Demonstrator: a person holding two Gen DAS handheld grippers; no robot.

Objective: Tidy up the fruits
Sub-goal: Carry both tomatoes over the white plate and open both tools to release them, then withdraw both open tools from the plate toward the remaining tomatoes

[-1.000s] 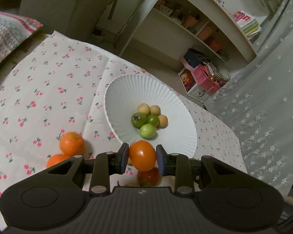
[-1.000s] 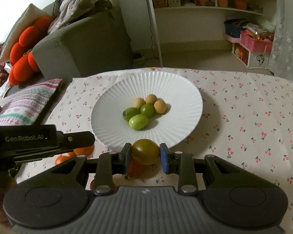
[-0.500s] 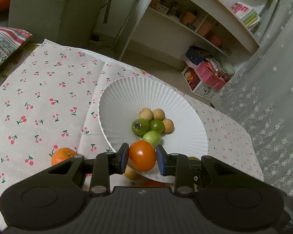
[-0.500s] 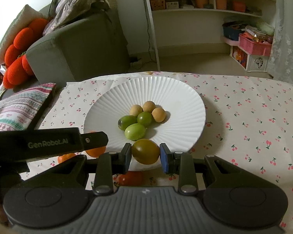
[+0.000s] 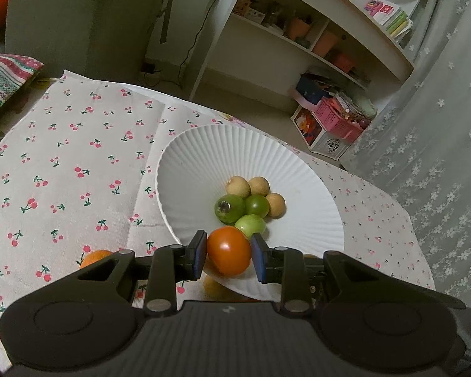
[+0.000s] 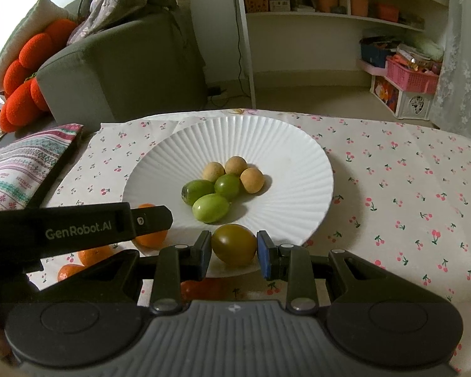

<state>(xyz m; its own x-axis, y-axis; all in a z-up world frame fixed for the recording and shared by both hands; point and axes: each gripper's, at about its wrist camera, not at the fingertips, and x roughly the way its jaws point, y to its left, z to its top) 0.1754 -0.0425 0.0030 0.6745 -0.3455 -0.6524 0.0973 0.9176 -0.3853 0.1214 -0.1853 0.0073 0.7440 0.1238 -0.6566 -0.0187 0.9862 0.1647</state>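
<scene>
Left wrist view
Left gripper: jaws nearly closed, blue pads pressing both sides of a round orange-red tomato
Position: tomato held above the near rim of the white fluted plate, just short of the fruit pile
Pile: three green round fruits and three small tan round fruits, touching, at the plate's centre
Loose fruit: an orange mandarin on the cherry-print tablecloth, left of the plate
Advice: carry the tomato lower into the plate's hollow beside the pile before letting go, or it may roll off the rim

Right wrist view
Right gripper: jaws nearly closed on a dark olive-brown tomato
Position: this tomato hangs over the plate's near edge
Neighbour: the other gripper's black arm crosses at left, above more mandarins
Advice: set down one hand at a time, right of the pile, so the two grippers do not collide; part the pads slowly
</scene>
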